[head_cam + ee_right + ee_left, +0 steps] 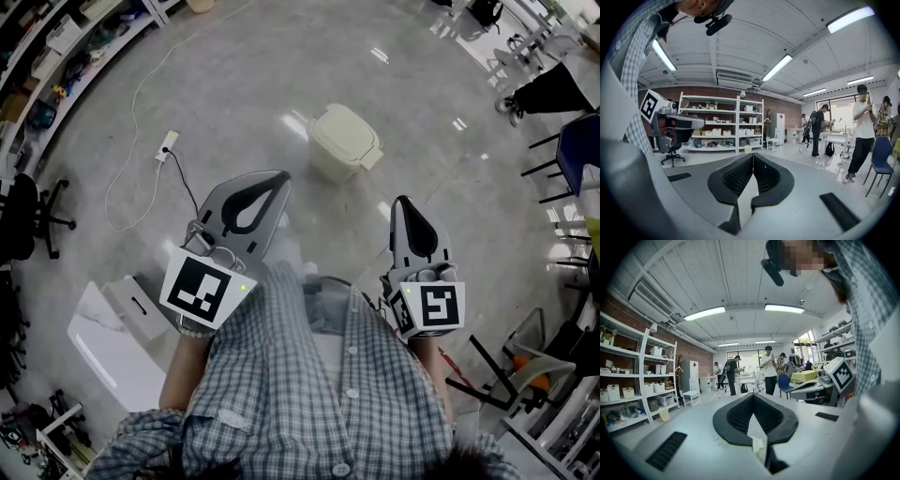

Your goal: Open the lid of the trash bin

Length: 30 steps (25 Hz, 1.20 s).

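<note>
A cream trash bin (343,142) with its lid down stands on the grey floor ahead of me, in the head view only. My left gripper (279,178) is held up near my chest, its jaws shut on nothing, well short and left of the bin. Below and right of the bin, my right gripper (403,202) is also shut and empty. The left gripper view shows the left gripper (753,394) with tips meeting, pointing across the room. In the right gripper view, the right gripper (752,154) likewise has closed tips, aimed at shelves.
A white cable and power strip (167,143) lie on the floor left of the bin. A white box (112,328) sits at my lower left. An office chair (28,217) stands far left, chairs (572,150) at the right. Several people (768,369) stand across the room.
</note>
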Each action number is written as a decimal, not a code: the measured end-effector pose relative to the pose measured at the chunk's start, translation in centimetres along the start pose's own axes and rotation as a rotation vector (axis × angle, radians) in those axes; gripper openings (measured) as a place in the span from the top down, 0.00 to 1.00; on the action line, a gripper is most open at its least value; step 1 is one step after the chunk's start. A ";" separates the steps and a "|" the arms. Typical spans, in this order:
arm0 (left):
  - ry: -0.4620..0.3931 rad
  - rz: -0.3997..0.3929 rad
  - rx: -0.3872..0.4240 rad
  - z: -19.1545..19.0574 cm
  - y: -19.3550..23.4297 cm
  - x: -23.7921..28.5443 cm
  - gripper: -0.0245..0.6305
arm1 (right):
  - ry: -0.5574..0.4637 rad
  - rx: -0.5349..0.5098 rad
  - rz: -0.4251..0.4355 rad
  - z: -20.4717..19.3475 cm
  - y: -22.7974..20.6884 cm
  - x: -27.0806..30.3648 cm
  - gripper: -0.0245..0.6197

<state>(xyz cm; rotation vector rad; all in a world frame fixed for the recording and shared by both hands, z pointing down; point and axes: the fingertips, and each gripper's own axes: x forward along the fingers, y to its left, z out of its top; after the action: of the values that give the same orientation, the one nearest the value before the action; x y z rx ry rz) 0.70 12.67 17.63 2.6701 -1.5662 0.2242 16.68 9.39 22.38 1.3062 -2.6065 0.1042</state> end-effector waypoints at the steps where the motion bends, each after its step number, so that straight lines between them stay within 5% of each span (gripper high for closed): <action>1: 0.002 -0.003 -0.003 -0.1 0.2 0.3 0.96 | 0.002 0.003 -0.006 -0.1 -0.3 0.2 0.93; 30: 0.041 -0.118 -0.056 -1.2 17.0 10.3 0.95 | 0.031 0.007 -0.074 3.7 -0.8 17.3 0.93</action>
<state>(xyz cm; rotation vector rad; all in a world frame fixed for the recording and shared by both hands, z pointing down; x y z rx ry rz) -9.23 -4.44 19.57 2.6856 -1.3769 0.2248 6.62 -5.23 22.71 1.3901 -2.5308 0.1209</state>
